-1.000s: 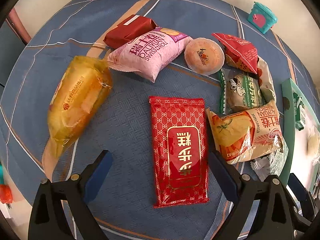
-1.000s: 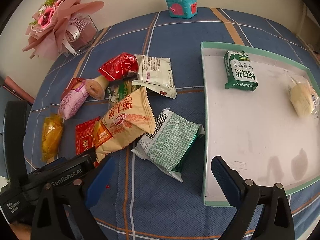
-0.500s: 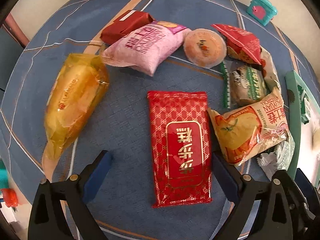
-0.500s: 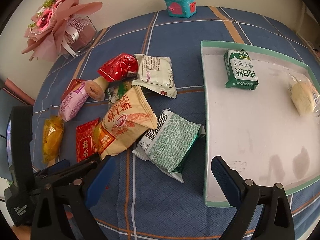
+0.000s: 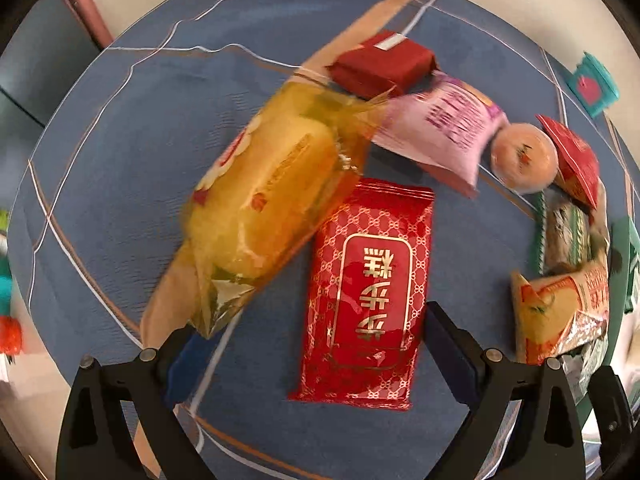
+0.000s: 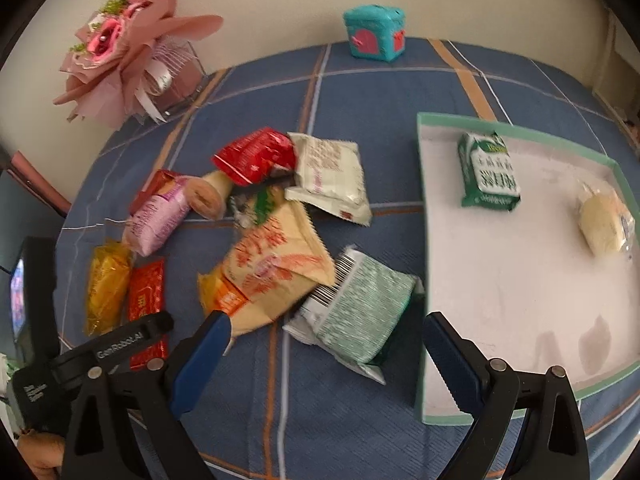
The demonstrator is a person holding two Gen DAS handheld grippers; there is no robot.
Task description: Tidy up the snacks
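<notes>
Two grippers, both spread wide with nothing gripped. Left gripper (image 5: 308, 352) sits low center over a red packet (image 5: 368, 280) printed with gold Chinese characters, yellow cake pack (image 5: 264, 196) overlapping its upper left. Only the right wrist view shows "GenRobot.AI" on the left gripper's body, plus the teal-rimmed tray (image 6: 424, 264) at right holding a green packet (image 6: 489, 172); right gripper (image 6: 324, 356) sits bottom center.

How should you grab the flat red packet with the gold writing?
Grip the red packet across its narrow width, at the near end. It lies flat, long side pointing away, between the open fingers of the left hand-held gripper. Come straight forward and low; the yellow packet overlaps its far corner.
</notes>
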